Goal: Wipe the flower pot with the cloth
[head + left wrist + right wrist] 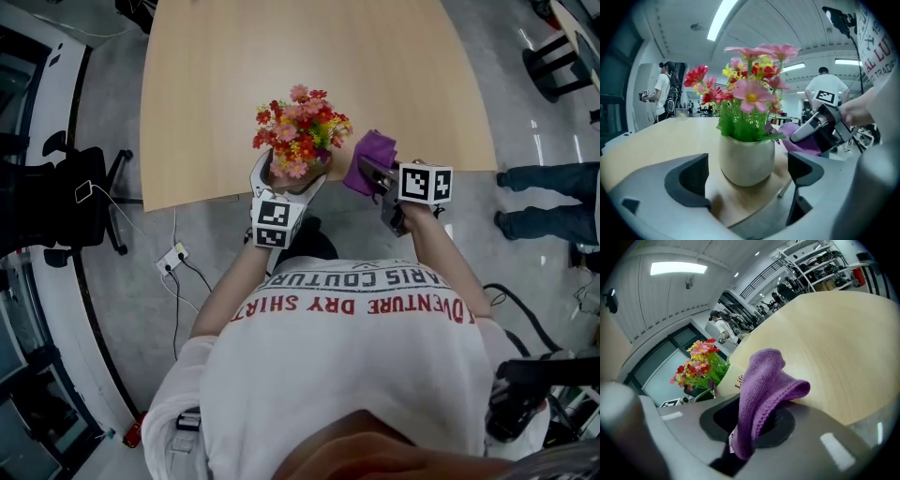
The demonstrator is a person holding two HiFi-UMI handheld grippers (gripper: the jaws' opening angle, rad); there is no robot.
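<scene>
Left gripper view is showing my left claw with its jaws standing apart, one on each side of the flower pot and neither touching it; a gap is showing on both sides. The pot, cream and round-bellied with flowers packed in, is standing on the table, right at its six o'clock edge in the head view. My right claw is clamping the purple cloth, which is bunching up out of the jaws in a loose fold. It is hanging at about three o'clock of the pot, near it but, as far as I can tell, not yet on it.

I am judging that the wiping is only about to begin. To do it well, the left claw should be closing gently on the pot's belly first, since a sideways push from the cloth could tip the pot or slide it off the edge. Then the fold, not the jaw tips, should be meeting the wall — sweeping below the leaves so the blooms are not snagged.
</scene>
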